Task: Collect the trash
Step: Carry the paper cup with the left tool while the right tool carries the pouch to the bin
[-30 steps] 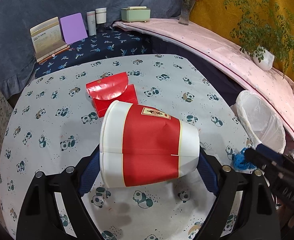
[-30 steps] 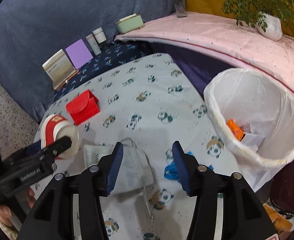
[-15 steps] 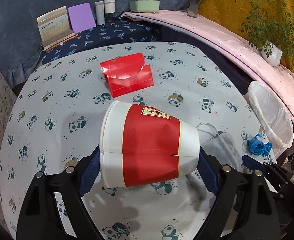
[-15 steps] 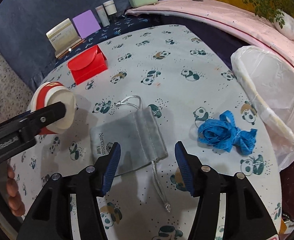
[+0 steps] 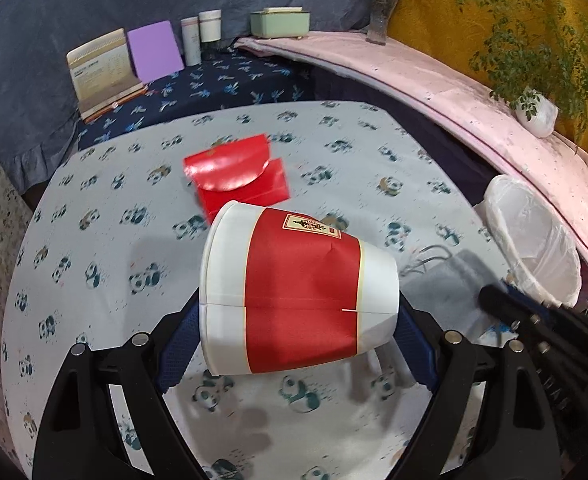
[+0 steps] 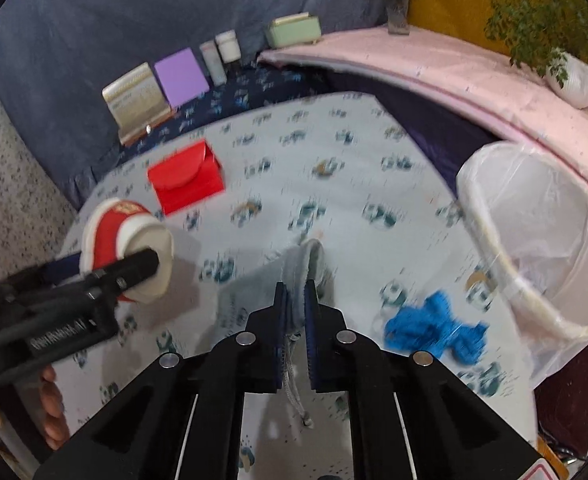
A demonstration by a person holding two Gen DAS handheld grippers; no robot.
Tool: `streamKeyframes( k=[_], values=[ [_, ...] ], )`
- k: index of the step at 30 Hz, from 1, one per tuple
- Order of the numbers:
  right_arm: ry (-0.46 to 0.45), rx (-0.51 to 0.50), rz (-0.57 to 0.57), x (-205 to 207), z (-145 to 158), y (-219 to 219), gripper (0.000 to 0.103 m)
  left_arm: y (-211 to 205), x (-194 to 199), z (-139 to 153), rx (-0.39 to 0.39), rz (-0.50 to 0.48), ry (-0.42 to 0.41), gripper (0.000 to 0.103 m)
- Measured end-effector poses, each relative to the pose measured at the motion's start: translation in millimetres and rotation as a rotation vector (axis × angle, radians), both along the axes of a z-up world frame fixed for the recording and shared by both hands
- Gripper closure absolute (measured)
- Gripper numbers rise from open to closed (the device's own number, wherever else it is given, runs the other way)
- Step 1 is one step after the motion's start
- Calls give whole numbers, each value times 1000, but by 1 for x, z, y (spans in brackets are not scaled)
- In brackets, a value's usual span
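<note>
Half a second earlier the right gripper (image 6: 295, 304) stood with its jaws apart above the flat grey pouch (image 6: 310, 268); its jaws have just been closing and now pinch the pouch between the blue pads, so that the cloth bunches upward ahead of the fingertips and the drawstring hangs below them. In the right wrist view the bin (image 6: 534, 240) takes up more of the right side than before. The left gripper (image 5: 298, 312) has kept its grip unchanged: its jaws are clamped on the paper cup (image 5: 298, 292), which lies on its side between the pads, rim to the left and base to the right.

Counted from largest to smallest: one round table (image 5: 93, 240) under a panda-print cloth; one white bin lined with a clear bag, standing just beside the table's right edge; one red and white paper cup; one red box (image 5: 237, 180) with a rounded flap; one grey pouch; one blue bundle (image 6: 434, 328) of tape or ribbon.

The pouch is partly lifted at the right gripper's fingertips, near the table's front centre. The blue bundle lies on the cloth to the right of that gripper, between it and the bin. The red box rests on the table beyond the cup, apart from both grippers. The cup is held above the table's left part.
</note>
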State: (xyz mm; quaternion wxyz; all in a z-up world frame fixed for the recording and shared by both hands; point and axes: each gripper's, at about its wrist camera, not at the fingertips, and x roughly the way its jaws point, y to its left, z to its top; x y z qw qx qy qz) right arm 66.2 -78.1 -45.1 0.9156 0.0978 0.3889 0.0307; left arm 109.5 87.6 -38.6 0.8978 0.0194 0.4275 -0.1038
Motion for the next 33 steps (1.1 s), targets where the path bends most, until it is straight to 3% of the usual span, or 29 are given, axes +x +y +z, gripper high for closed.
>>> streamKeyframes(
  k=[7,12,24,33],
  values=[
    [-119,17,-132,-3,46,-64,95,-59,6,27,-2,-100,-62,21],
    [-151,18,-256,-16,58,-124,95,-112,10,36,-23,-196,-75,21],
    [-125,-11,-472,-49,45,-225,95,-231,8,27,-27,-398,-45,21],
    [-110,0,-504,-52,35,-245,95,-264,7,21,-21,-443,-33,21]
  ],
)
